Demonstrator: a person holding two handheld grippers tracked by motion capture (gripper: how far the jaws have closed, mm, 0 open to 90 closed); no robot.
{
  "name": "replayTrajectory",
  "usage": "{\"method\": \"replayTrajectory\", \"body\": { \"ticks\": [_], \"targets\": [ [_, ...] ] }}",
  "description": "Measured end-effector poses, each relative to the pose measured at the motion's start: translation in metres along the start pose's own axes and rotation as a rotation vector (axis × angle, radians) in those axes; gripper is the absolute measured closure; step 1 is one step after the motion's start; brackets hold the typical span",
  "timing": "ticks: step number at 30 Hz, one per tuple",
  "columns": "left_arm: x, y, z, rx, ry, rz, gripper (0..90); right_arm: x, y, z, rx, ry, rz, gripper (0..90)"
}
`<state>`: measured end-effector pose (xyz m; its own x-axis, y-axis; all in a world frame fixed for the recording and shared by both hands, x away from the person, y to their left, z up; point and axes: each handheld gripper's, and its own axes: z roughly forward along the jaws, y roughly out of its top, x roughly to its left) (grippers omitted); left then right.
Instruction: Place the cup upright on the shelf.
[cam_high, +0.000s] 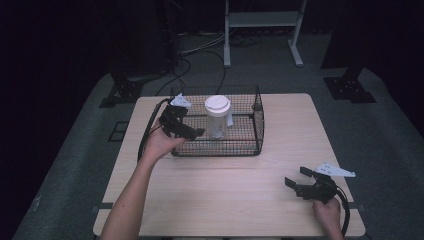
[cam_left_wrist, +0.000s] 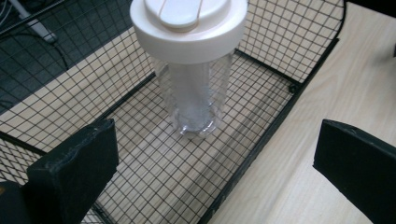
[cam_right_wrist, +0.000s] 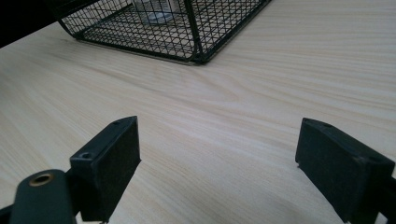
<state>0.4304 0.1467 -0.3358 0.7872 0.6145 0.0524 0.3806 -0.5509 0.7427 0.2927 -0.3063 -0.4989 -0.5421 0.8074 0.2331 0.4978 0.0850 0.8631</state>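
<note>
A clear bottle (cam_high: 218, 117) with a white lid stands upright in the wire basket (cam_high: 257, 125). The left gripper (cam_high: 192, 131) hovers at the basket's left edge, jaws spread. The right gripper (cam_high: 295, 177) sits well apart over the table (cam_high: 240, 185), jaws spread on nothing.

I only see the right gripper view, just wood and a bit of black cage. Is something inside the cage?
Observer: Yes, a clear bottle with a white lid stands upright in the wire basket.
Operator: Where's the other gripper?
Observer: The left gripper is at the basket's left side, pointing in at the bottle.
Operator: Is it grabbing the bottle?
Observer: No. Its jaws are open and the bottle sits apart from them, farther in.
Operator: And my gripper?
Observer: The right gripper is open above the table near the front right corner, well away from the basket.
</note>
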Motion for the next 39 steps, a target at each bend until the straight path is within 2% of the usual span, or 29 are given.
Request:
{"method": "replayTrajectory", "body": {
  "ticks": [10, 21, 25, 39],
  "targets": [
    [-0.012, -0.01, -0.009, -0.018, -0.02, 0.017, 0.0, 0.001, 0.0, 0.0, 0.006, -0.004, -0.002, 12.9],
    [-0.024, -0.027, -0.018, -0.019, -0.062, 0.009, 0.0, 0.001, 0.0, 0.0, 0.005, -0.011, -0.005, 12.9],
    [-0.03, -0.033, -0.021, -0.011, -0.055, 0.03, 0.0, 0.001, 0.0, 0.0, 0.007, -0.014, -0.003, 12.9],
    [-0.04, -0.053, -0.027, -0.028, -0.07, 0.031, 0.0, 0.001, 0.0, 0.0, 0.01, -0.017, -0.009, 12.9]
  ]
}}
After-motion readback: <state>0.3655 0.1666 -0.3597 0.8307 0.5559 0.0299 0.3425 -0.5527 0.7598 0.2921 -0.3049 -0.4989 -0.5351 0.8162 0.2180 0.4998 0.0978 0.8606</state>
